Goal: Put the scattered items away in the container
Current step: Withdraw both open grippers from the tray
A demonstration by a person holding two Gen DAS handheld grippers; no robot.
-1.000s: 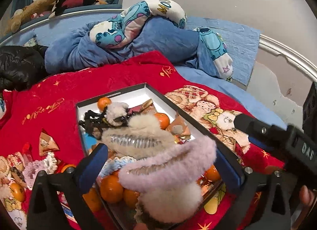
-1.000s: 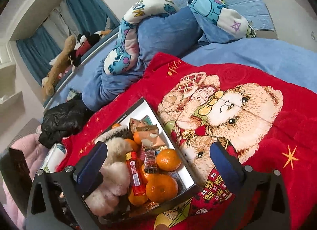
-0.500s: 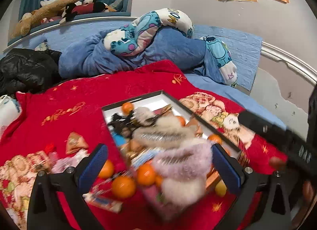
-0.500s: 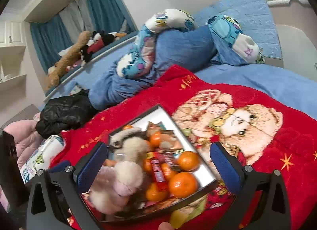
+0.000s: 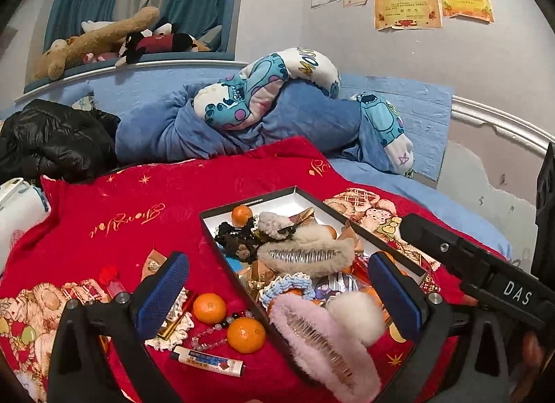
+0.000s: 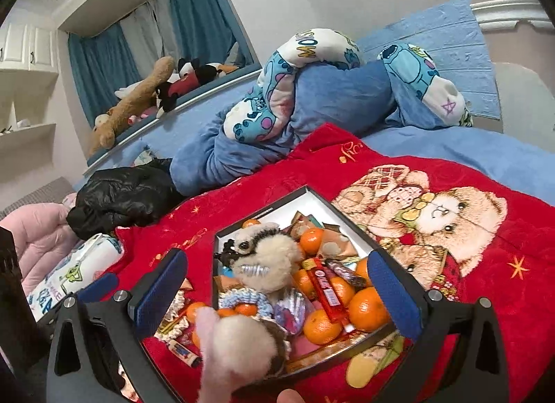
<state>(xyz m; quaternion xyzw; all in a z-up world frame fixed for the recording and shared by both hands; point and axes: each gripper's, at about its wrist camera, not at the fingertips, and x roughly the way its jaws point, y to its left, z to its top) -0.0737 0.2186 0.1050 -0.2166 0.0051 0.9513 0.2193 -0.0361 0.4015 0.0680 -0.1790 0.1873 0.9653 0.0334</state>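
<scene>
Oranges (image 5: pixel 209 308) (two of them), a lip balm tube (image 5: pixel 207 361), a bead string (image 5: pixel 222 325) and a wrapped snack (image 5: pixel 153 264) lie on the red blanket (image 5: pixel 138 201) left of the box (image 5: pixel 367 233), which already sits heaped with fruit, sweets and fluffy hair clips. Left gripper (image 5: pixel 277 295) and right gripper (image 6: pixel 277 295) hover with jaws apart, empty; I judge most tidying done.

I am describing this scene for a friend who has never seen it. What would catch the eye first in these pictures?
The eye goes first to the black box on the red blanket, crammed with tangerines, snacks and fluffy hair claws; a pink fluffy claw hangs over its near edge. Left of the box, two tangerines and a lighter lie loose on the blanket. Behind, a blue cartoon pillow rests on bunched blue bedding.
</scene>
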